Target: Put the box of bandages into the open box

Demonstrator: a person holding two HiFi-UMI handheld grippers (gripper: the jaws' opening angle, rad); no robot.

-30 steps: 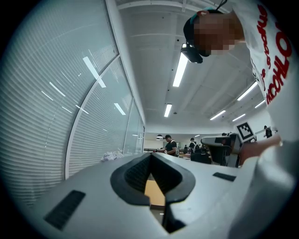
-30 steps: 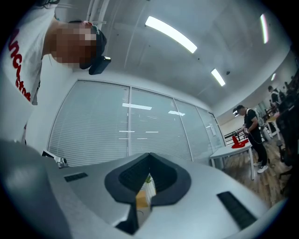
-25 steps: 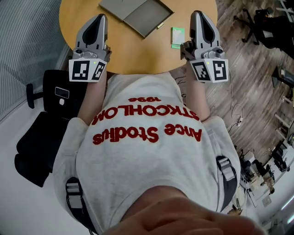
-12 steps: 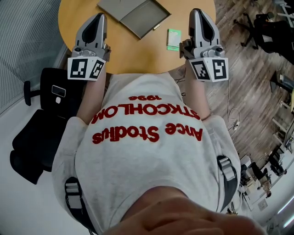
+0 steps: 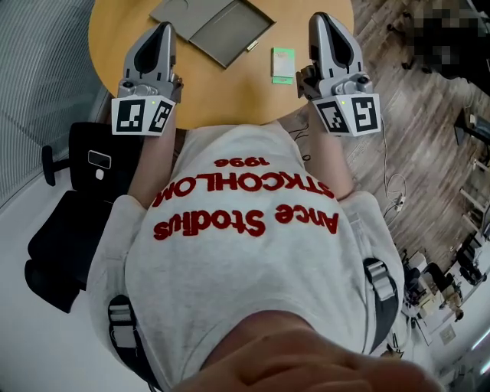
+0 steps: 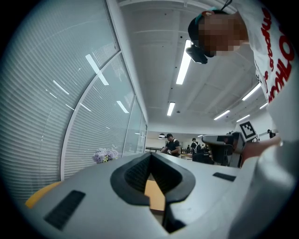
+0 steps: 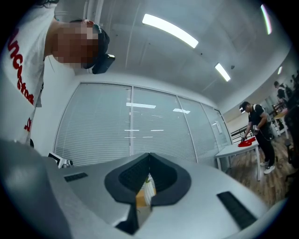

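Nearest me, both tools hover over the near edge of the round wooden desk [image 5: 230, 84]. The left hand-held gripper [image 5: 162, 32] has its jaws pressed together on nothing, and the right hand-held gripper [image 5: 321, 21] is closed and empty too. The small green-and-white box of bandages [image 5: 282, 63] lies flat just beside the right one, apart from it. Farther back lies the flat grey open box [image 5: 214, 27].

An open-plan office: glass partitions with blinds [image 7: 131, 126], ceiling strip lights [image 6: 183, 65], a black swivel chair [image 5: 69, 230], desks [image 7: 233, 151], wood floor [image 5: 413, 130].
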